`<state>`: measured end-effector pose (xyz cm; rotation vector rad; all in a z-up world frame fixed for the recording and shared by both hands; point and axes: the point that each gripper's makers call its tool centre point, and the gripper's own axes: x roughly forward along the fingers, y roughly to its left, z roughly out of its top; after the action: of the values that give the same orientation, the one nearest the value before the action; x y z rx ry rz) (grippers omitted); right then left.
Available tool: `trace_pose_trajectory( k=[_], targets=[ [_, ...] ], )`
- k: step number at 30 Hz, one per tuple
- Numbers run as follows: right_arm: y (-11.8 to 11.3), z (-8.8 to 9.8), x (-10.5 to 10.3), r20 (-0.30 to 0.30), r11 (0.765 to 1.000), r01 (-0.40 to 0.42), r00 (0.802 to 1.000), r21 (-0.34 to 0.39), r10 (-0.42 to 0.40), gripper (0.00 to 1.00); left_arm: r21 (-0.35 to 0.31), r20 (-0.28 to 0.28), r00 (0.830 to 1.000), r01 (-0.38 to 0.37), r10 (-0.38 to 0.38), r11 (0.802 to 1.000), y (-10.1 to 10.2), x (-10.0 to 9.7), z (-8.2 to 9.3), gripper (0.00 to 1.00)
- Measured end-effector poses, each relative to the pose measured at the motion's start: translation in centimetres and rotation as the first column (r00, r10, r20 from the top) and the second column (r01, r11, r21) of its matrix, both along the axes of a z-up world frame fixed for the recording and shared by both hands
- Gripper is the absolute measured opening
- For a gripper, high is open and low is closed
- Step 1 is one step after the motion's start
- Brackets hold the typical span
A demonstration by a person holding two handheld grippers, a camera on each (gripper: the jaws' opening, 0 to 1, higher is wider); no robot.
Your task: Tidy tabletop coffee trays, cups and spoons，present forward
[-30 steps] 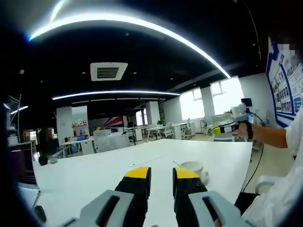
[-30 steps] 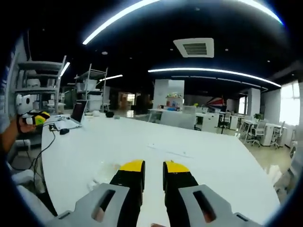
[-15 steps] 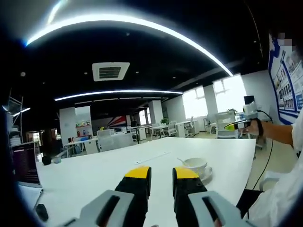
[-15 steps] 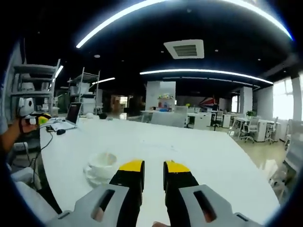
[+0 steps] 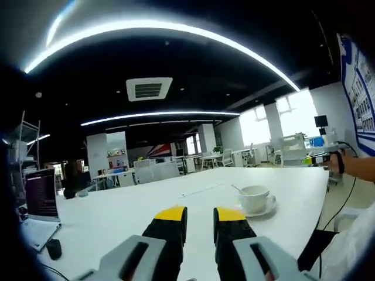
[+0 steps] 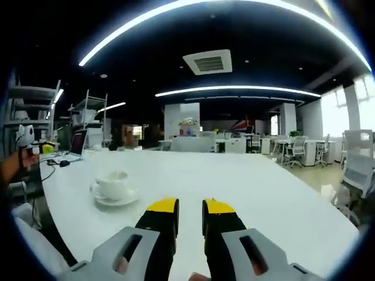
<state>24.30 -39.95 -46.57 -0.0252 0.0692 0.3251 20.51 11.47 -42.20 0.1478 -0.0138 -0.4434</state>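
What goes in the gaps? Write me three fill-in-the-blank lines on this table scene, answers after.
1. The white cup sits on a ____.
2. A ____ handle sticks out of the cup toward the laptop's side in the left gripper view.
3. The laptop stands open on the ____ table.

Missing words: saucer; spoon; white

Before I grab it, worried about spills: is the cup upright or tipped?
Upright: the cup sits level on its saucer, rim up. Contents cannot be told.
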Motion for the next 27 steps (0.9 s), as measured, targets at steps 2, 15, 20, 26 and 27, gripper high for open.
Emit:
trace_pose_trajectory(
  k=[2,15,20,26,27],
  targets=[
    [-0.6,-0.5,-0.3,-0.006,1.000,0.010,1.000,0.028,-0.010,0.17,-0.003,-0.006,1.000,-0.011,0.011,1.000,0.3,0.0,-0.6,0.20],
    [-2.4,-0.9,-0.9,0.019,0.993,0.072,0.997,0.090,-0.074,0.19,-0.055,-0.016,0.997,-0.070,0.070,0.996,1.6,0.0,-1.8,0.20],
    [-2.2,-0.9,-0.9,0.026,0.993,0.070,0.997,0.094,-0.073,0.19,-0.048,-0.019,0.997,-0.078,0.077,0.996,1.7,-0.1,-2.2,0.20],
    [-1.7,-0.5,-0.6,0.020,0.997,0.053,0.998,0.059,-0.054,0.19,-0.041,-0.030,0.997,-0.072,0.071,0.997,1.8,-0.1,-2.2,0.20],
    [-1.6,-0.5,-0.5,0.008,0.997,0.042,0.999,0.059,-0.043,0.20,-0.041,-0.040,0.997,-0.064,0.063,0.997,1.7,0.0,-2.2,0.20]
  ],
)
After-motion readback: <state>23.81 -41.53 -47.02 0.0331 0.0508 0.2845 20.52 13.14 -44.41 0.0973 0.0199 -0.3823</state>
